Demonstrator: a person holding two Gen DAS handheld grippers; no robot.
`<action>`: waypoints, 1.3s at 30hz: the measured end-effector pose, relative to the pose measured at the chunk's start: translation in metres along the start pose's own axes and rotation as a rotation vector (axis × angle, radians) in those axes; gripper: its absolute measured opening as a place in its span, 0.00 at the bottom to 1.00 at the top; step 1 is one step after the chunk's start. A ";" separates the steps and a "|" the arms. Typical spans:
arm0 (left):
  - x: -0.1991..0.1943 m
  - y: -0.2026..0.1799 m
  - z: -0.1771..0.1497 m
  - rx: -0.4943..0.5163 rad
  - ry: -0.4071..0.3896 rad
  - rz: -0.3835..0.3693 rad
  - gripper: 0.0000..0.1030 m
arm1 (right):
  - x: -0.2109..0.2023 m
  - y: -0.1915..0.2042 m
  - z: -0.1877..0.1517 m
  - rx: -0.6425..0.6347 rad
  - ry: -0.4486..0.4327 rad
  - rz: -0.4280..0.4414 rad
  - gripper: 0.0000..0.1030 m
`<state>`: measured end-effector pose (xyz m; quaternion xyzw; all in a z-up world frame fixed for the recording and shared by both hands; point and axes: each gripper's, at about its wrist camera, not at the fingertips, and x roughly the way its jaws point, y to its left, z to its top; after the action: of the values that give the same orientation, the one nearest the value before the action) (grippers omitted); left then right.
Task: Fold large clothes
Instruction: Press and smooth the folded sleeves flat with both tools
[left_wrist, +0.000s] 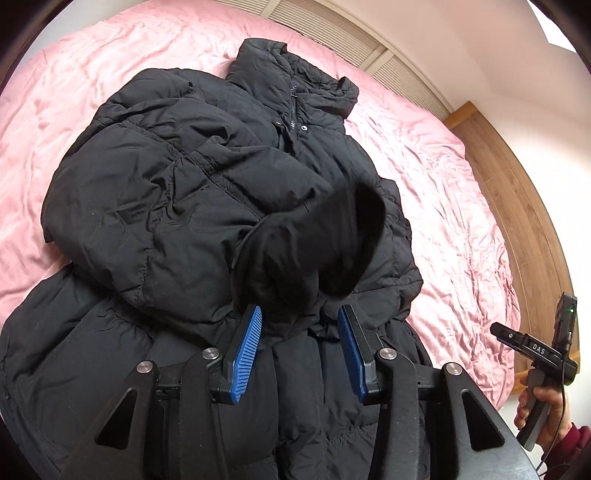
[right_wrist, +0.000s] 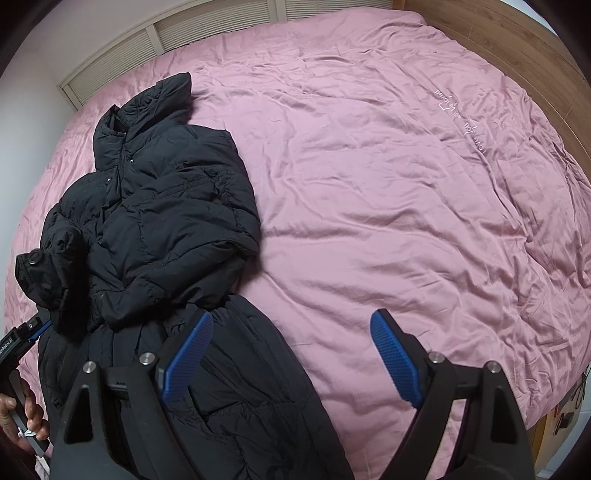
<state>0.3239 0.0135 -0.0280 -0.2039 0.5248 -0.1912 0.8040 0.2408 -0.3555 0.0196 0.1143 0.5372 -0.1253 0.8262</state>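
**Black coat on a pink bed, both grippers released**

Blue-padded fingers (left_wrist: 246, 354) fill the bottom of the left wrist view: the left gripper (left_wrist: 300, 350) has its jaws parted, nothing pinched between them. No earlier picture is on hand, so only the gap itself can be told. Just above the fingertips lies the cuff (left_wrist: 310, 254) of a sleeve, folded across the front of the black puffer coat (left_wrist: 177, 192). The coat takes up the middle and lower left of the frame, its collar (left_wrist: 295, 70) toward the top, its skirt running under the gripper. Around it spreads a wrinkled pink bedspread (left_wrist: 443, 177). At the lower right edge a hand (left_wrist: 535, 406) in a dark red sleeve holds the right gripper (left_wrist: 517, 341) – seen side-on, beside the coat.

From the right wrist view, the right gripper (right_wrist: 291, 354) stands wide apart and empty: one pad over the coat's hem (right_wrist: 240, 387), the other over bare bedspread (right_wrist: 406, 184). The coat (right_wrist: 166, 206) lies in the left half of the frame, collar at upper left. At the lower left edge a hand (right_wrist: 22, 413) holds the left gripper (right_wrist: 27, 334), touching or just beside the folded sleeve – which, I cannot tell. A wooden headboard (right_wrist: 498, 33) crosses the upper right.
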 end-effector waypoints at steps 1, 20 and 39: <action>-0.001 -0.001 -0.001 0.003 0.003 -0.002 0.40 | 0.001 0.001 0.000 -0.001 0.001 0.001 0.85; -0.073 0.071 0.016 -0.004 -0.110 0.207 0.54 | 0.007 0.126 0.006 -0.179 -0.011 0.129 0.85; -0.057 0.109 0.098 0.159 -0.127 0.261 0.62 | 0.033 0.337 -0.015 -0.441 -0.026 0.371 0.85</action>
<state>0.4026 0.1472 -0.0064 -0.0816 0.4780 -0.1128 0.8673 0.3518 -0.0356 0.0016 0.0264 0.5108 0.1464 0.8467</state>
